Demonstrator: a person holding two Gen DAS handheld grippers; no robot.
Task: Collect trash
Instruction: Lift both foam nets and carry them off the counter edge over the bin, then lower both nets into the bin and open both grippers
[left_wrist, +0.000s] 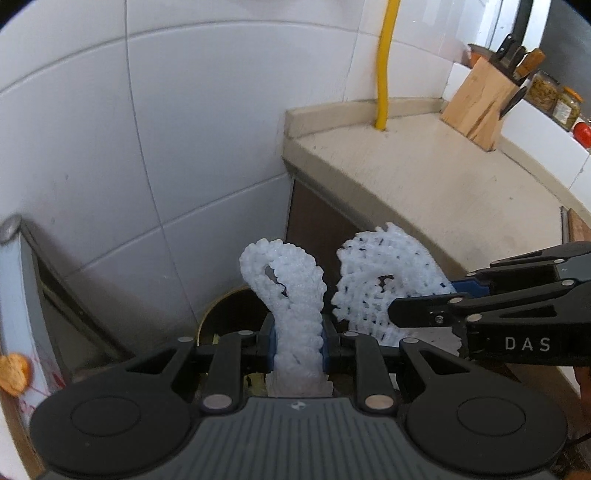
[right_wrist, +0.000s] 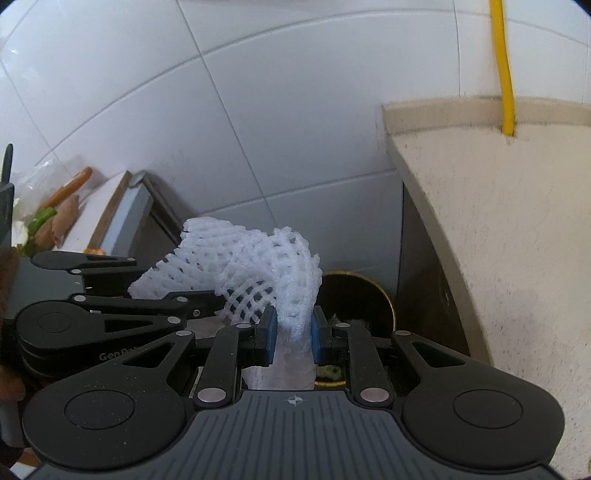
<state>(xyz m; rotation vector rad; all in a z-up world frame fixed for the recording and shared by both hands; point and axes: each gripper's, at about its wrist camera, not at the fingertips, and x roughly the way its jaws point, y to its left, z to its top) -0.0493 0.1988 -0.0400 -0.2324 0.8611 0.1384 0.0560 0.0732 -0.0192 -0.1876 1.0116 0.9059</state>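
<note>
Gripping one white foam mesh fruit sleeve apiece, we hold both sets of tongs side by side over the gap between a cabinet and the tiled wall. Nearest in the left wrist view, our left gripper (left_wrist: 298, 345) is clenched on a twisted white foam net sleeve (left_wrist: 286, 291), its blue pads squeezing the waist of the net so that its long axis runs up and away from the jaws, the looped end standing free above them. Just to its right, our right gripper (right_wrist: 293, 338) is clamped the same way on a second, wider white foam net sleeve (right_wrist: 258, 266), which fans out up and to the left from the pinch.

Below and just beyond both pinched nets lies the dark round gold-rimmed bin (right_wrist: 360, 299), its mouth showing past the fingertips; we judge the coming drop turns on that: the bin sits straight under and slightly ahead of both loads, with the right gripper seeming a little nearer its opening.

Farther off, the beige speckled stone countertop (left_wrist: 424, 177) runs along the right, a yellow pipe (left_wrist: 384, 74) rising from its back edge against the white tiled wall (left_wrist: 184, 129).

Much of the bin is hidden behind the grippers and nets; what lies inside is too dark to make out, and the lower ends of both nets are cut off by the gripper bodies.
</note>
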